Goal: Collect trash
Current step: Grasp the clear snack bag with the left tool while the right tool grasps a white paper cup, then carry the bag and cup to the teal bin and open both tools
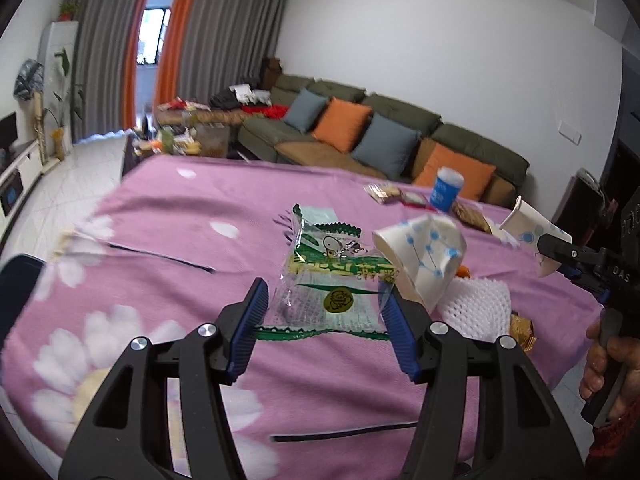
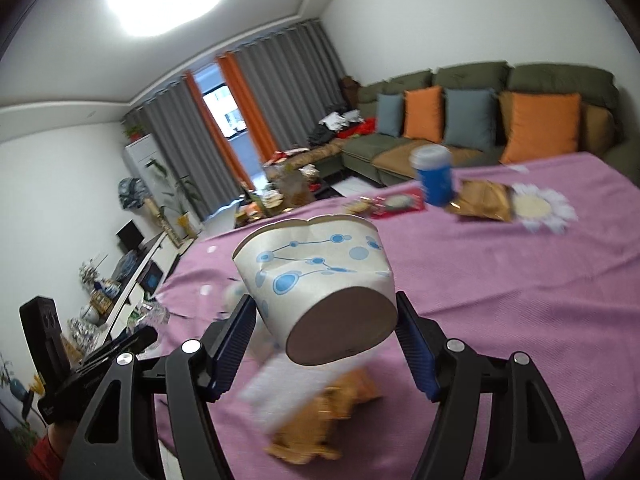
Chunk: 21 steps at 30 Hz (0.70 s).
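Observation:
My left gripper (image 1: 324,316) is shut on a clear green-and-white snack wrapper (image 1: 332,276), held between its blue pads above the pink flowered tablecloth (image 1: 180,216). A crumpled white paper cup with blue dots (image 1: 424,260) lies just right of the wrapper. My right gripper (image 2: 324,320) is shut on a second dotted paper cup (image 2: 320,276), bottom toward the camera, lifted off the cloth. That cup (image 1: 532,232) and the right gripper (image 1: 560,254) also show at the right in the left wrist view.
A white foam fruit net (image 1: 476,308), gold wrappers (image 1: 522,328) and a blue-and-white tub (image 1: 446,190) lie on the table. More snack packets (image 1: 394,194) sit at the far edge. A golden bag (image 2: 484,200) lies beside the tub (image 2: 434,178). A green sofa (image 1: 400,128) stands behind.

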{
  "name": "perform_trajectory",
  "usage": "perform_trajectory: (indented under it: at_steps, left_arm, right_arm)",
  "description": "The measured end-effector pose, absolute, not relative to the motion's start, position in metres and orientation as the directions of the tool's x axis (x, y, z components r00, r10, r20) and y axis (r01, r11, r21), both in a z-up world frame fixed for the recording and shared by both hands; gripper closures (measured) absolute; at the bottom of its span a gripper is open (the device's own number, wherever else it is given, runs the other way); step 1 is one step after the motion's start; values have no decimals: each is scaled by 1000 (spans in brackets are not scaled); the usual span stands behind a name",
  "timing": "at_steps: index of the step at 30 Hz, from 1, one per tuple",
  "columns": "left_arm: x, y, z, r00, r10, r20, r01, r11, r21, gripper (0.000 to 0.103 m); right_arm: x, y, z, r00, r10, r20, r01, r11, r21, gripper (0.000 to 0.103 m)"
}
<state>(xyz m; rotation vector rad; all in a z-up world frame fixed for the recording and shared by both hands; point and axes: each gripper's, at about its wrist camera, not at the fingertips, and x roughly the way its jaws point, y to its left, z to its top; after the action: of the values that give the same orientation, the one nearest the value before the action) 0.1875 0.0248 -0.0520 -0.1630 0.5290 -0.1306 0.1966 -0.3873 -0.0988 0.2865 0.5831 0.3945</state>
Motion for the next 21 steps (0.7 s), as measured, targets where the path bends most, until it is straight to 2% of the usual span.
perform_trajectory:
  at_steps: [8, 21]
  left_arm:
    - [148, 72, -29, 905, -85, -416, 6, 982, -188, 46]
    - [68, 170, -11, 928, 133, -349, -217, 952, -214, 46]
  right_arm:
    - [184, -322, -79, 722, 530, -444, -426, 847, 317, 36]
    - [164, -209, -54, 605, 681, -414, -646, 723, 245, 36]
